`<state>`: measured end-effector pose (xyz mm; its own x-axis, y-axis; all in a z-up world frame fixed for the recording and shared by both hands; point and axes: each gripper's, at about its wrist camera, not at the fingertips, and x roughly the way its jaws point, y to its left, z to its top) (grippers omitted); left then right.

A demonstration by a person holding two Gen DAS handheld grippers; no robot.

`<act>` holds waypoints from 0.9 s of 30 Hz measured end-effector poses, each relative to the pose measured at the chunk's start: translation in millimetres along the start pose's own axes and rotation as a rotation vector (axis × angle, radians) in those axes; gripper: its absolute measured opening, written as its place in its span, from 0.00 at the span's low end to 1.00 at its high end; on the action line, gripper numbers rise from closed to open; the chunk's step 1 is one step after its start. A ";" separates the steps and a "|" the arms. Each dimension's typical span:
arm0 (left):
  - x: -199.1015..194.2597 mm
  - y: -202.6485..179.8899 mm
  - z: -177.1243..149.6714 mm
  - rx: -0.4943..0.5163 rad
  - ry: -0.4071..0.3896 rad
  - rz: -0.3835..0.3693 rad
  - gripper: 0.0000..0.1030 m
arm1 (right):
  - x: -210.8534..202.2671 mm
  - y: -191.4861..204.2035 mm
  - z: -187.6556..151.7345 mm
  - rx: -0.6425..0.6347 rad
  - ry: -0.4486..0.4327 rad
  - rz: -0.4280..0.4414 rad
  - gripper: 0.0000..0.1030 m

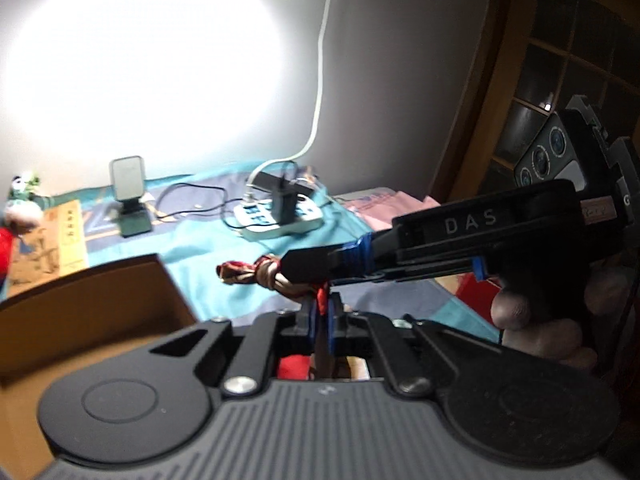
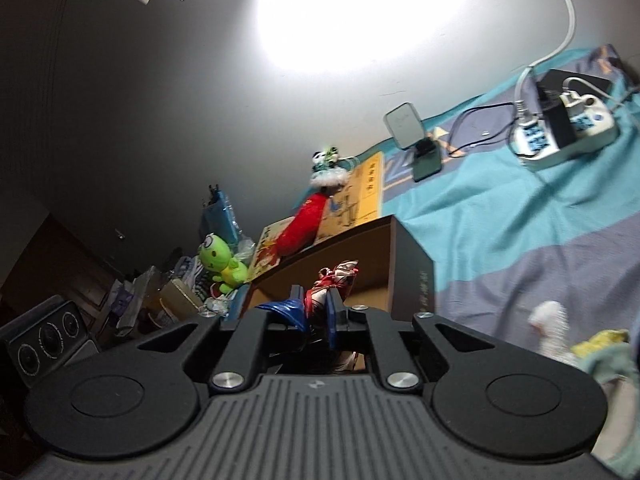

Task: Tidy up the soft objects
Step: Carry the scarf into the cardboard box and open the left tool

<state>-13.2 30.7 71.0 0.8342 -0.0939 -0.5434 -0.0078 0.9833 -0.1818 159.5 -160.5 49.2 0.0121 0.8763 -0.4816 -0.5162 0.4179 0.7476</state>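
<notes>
Red-and-white soft fabric, knotted with a tan cord, is what both grippers hold at once. In the left wrist view the left gripper [image 1: 323,312] has its jaws pressed together on a red strip of the soft toy [image 1: 256,274], and the right gripper [image 1: 308,266], reaching in from the right in a person's hand [image 1: 532,320], is clamped on the knotted part just above. The right wrist view agrees: its own jaws are shut on the same bundle, with a scrap of blue showing beside them.

The toy hangs in the air at the near edge of the brown cardboard box [image 2: 412,268] — not yet inside it, as far as I can judge, and the box floor that shows looks bare.

So the sorting seems early. Beyond the box a red plush [image 2: 304,220] lies on a picture book, a green frog plush [image 2: 218,260] sits further left, and a small panda figure [image 2: 326,158] stands by the wall. At the right edge, pale cloths [image 2: 600,344] lie on the teal bedspread [image 2: 480,220] — all apparently still to be gathered. The power strip [image 1: 280,212] at the back is no part of it.
</notes>
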 end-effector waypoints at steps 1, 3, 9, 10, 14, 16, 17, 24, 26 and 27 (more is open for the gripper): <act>-7.8 15.1 0.2 -0.004 -0.004 0.031 0.00 | 15.8 13.2 1.1 -0.016 0.010 0.022 0.00; -20.5 44.6 -0.7 -0.015 -0.009 0.083 0.00 | 45.5 33.4 3.3 -0.041 0.026 0.053 0.00; -36.1 129.9 -16.1 -0.051 0.032 0.221 0.00 | 137.2 77.7 -2.8 -0.084 0.092 0.116 0.00; -35.8 144.5 -21.2 -0.064 0.048 0.241 0.00 | 152.1 82.6 -4.8 -0.088 0.104 0.118 0.00; -23.8 192.5 -40.8 -0.120 0.123 0.302 0.00 | 210.5 95.1 -18.3 -0.101 0.163 0.101 0.00; -19.4 210.8 -55.4 -0.146 0.163 0.331 0.00 | 235.7 99.6 -26.6 -0.097 0.194 0.086 0.00; -16.3 219.5 -61.7 -0.160 0.182 0.342 0.00 | 245.5 99.7 -30.1 -0.099 0.210 0.077 0.00; -4.6 244.2 -85.0 -0.212 0.271 0.393 0.02 | 302.6 108.9 -57.1 -0.164 0.312 -0.014 0.00; -3.7 246.1 -85.7 -0.208 0.269 0.439 0.05 | 309.1 109.8 -59.7 -0.174 0.328 -0.047 0.00; -5.1 245.7 -86.5 -0.206 0.278 0.455 0.13 | 310.7 109.2 -59.6 -0.175 0.332 -0.046 0.01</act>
<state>-67.1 259.3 -41.7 0.5456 0.2671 -0.7943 -0.4630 0.8861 -0.0200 55.8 143.1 -46.0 -0.2249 0.7203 -0.6562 -0.6606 0.3824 0.6460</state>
